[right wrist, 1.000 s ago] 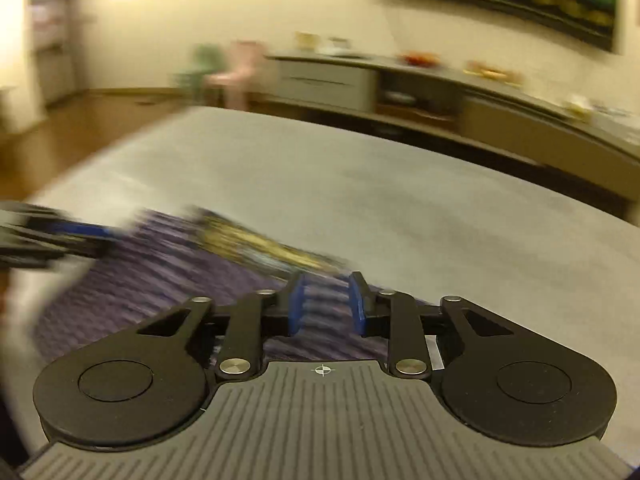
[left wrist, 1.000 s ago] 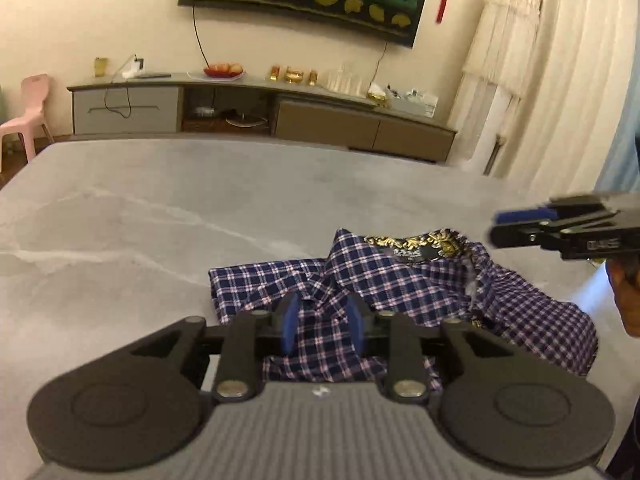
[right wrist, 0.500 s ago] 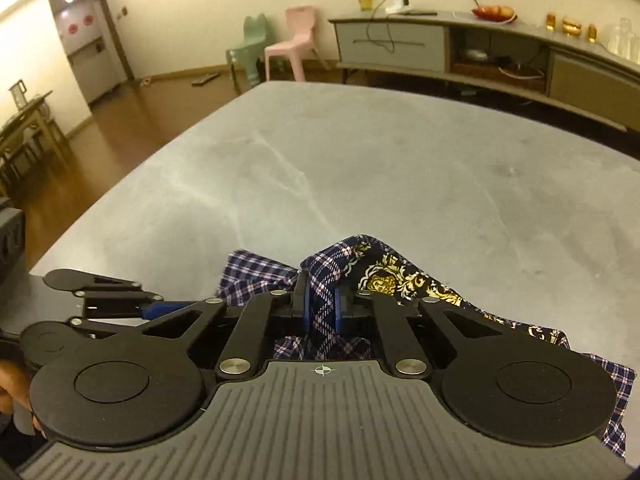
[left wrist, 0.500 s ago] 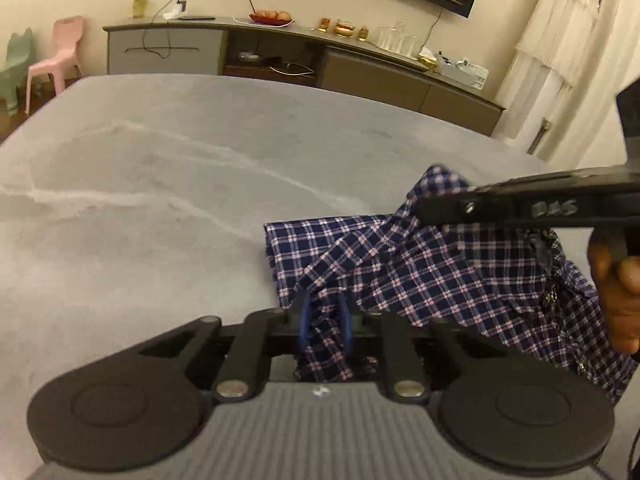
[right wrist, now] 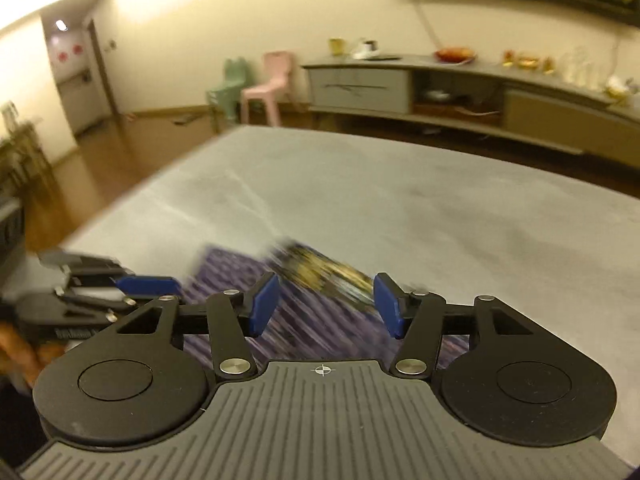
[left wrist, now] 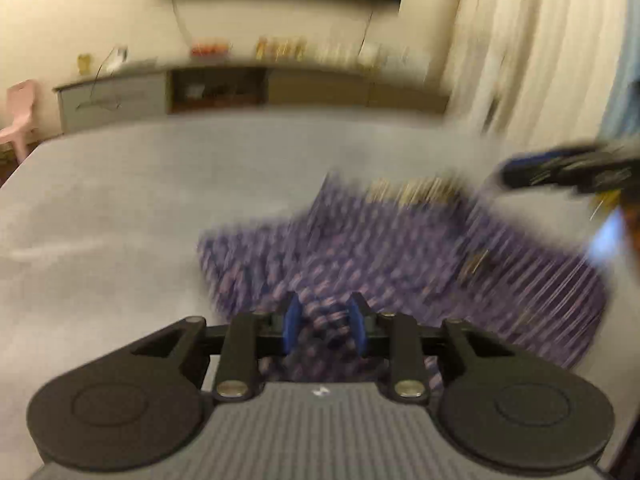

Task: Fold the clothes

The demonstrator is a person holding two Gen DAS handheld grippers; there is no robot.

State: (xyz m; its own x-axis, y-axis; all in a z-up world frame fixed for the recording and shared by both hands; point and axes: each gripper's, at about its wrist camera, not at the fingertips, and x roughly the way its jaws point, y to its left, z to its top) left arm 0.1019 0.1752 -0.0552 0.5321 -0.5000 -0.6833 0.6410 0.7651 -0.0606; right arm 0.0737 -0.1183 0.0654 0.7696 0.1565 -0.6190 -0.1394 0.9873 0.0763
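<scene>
**Both hand-held grippers letting go of the shirt**

While both views are motion-blurred, we can still place the crumpled blue-and-white plaid cotton shirt (left wrist: 400, 248) on the grey marbled stone surface (left wrist: 140, 200), gold-patterned collar lining facing away from us. Half a second back the right hand-held gripper (right wrist: 326, 306) was clamped on a raised fold near the collar; now its jaws are opening, pads well apart, with the cloth lying below them, not pinched. The left hand-held gripper (left wrist: 323, 330) had squeezed tighter too and its jaws are opening; a bunch of plaid sits between the pads, though we cannot tell whether they press it. The lifted fold has dropped flatter. We judge one fold or tug finished, a fresh grasp next, and the shirt far from neatly folded.
</scene>
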